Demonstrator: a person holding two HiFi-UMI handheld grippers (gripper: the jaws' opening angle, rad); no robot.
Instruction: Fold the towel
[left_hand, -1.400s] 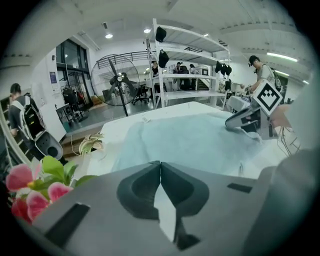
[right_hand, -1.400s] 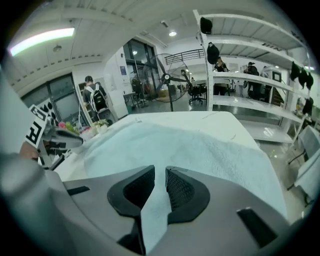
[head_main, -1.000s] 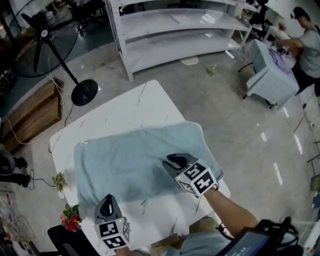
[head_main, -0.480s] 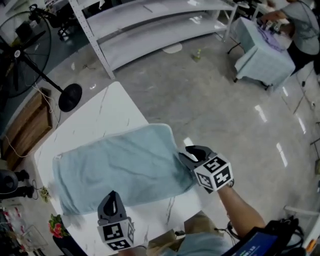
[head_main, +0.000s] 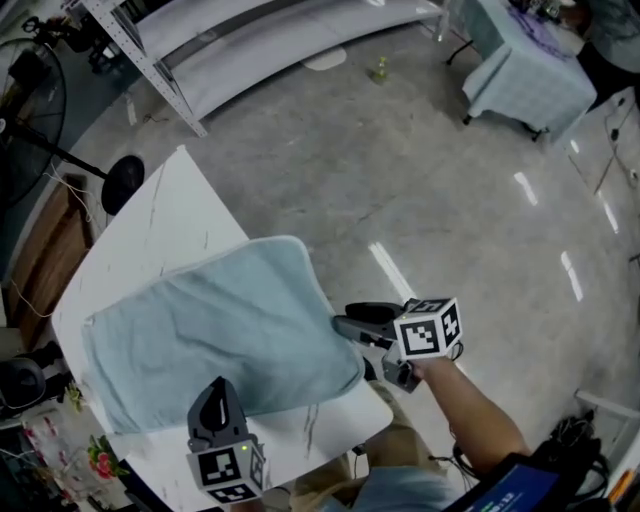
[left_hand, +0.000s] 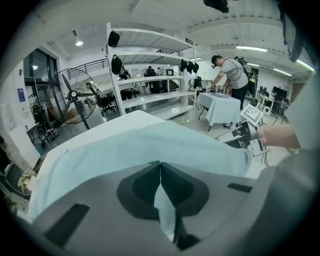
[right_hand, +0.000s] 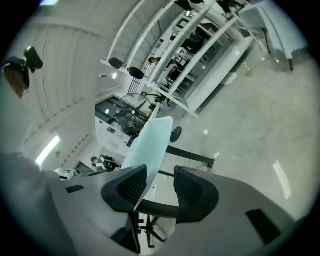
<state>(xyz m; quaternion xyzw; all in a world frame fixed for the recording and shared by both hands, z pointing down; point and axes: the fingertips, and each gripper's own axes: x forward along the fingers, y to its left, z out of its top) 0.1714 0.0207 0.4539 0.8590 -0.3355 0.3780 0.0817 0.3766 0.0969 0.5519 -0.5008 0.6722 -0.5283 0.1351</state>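
the pale blue towel (head_main: 220, 330) lies flat on the white table (head_main: 150, 240), covering most of its near half. its long axis runs across the head view from left to right, climbing a little toward the right. the two long edges follow that line, and the short ends face left and right. the right short end sits along the table's right edge, next to the open floor (head_main: 430, 200).

the left gripper (head_main: 216, 388) is at the towel's near long edge. its jaws are pressed together with a fold of the cloth pinched between them. the right gripper (head_main: 345, 322) is rolled onto its side at the right short end. its jaws stand apart, having just been opening. the towel's edge runs between them, seen edge-on, close against one jaw with a clear gap to the other.

the table top is white with faint grey veins. the floor is glossy grey and mirrors the ceiling lights. a white shelving rack (head_main: 250, 45) stands across the far side. a black standing fan (head_main: 120, 180) is at the far left, beside a wooden cabinet (head_main: 45, 270). a draped table (head_main: 520, 75) in pale blue cloth stands at the far right. in the left gripper view a person (left_hand: 231, 70) bends over that draped table.
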